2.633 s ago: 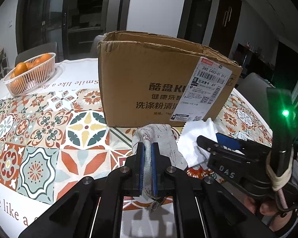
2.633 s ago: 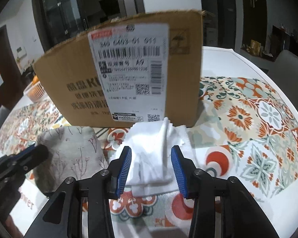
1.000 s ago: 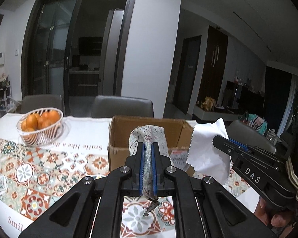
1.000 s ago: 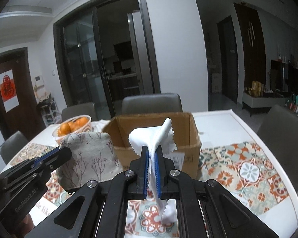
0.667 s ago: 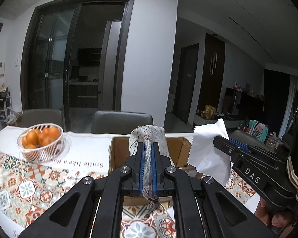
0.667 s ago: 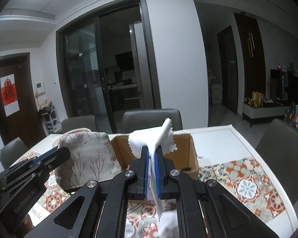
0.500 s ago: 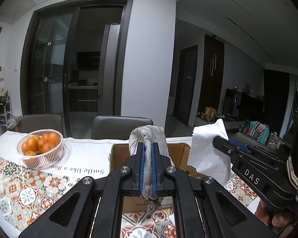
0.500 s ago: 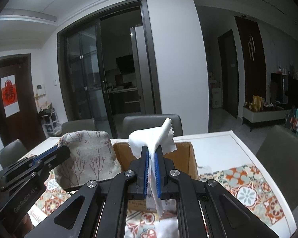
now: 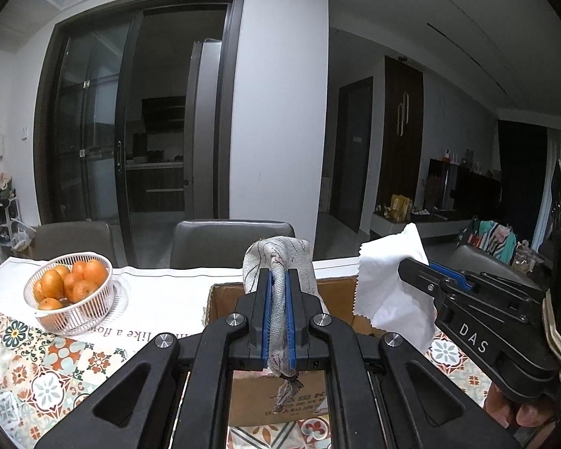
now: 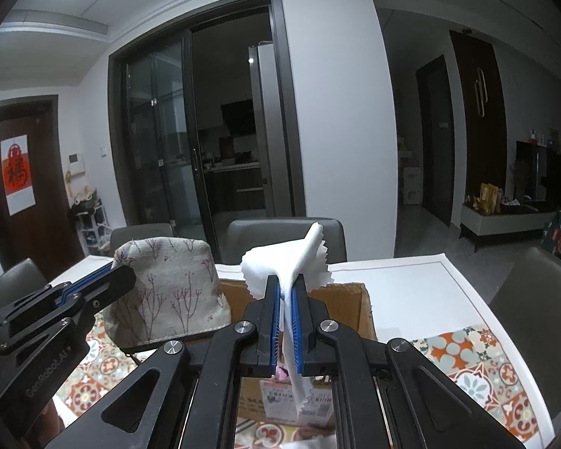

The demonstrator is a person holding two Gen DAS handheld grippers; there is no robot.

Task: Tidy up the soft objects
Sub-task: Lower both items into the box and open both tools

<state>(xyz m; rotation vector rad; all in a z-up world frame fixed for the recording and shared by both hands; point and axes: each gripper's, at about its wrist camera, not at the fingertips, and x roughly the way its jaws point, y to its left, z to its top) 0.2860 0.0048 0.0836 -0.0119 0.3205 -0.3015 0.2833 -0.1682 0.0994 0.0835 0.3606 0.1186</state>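
My left gripper (image 9: 276,280) is shut on a beige fabric pouch with a twig print (image 9: 276,258) and holds it in the air over the near edge of the open cardboard box (image 9: 336,292). My right gripper (image 10: 288,284) is shut on a white cloth with zigzag edges (image 10: 280,262), also held above the box (image 10: 351,299). In the left wrist view the right gripper (image 9: 415,265) and its white cloth (image 9: 389,284) are at the right. In the right wrist view the left gripper (image 10: 119,275) and the pouch (image 10: 172,288) are at the left.
A white mesh basket of oranges (image 9: 71,295) stands at the far left of the table with the patterned cloth (image 9: 37,359). Grey chairs (image 9: 232,239) stand along the far side, and another chair (image 10: 535,299) at the right.
Both grippers have risen a little further with their cloths and now sit higher over the box. Earlier they shut on the pouch and the white cloth on the table and lifted them.
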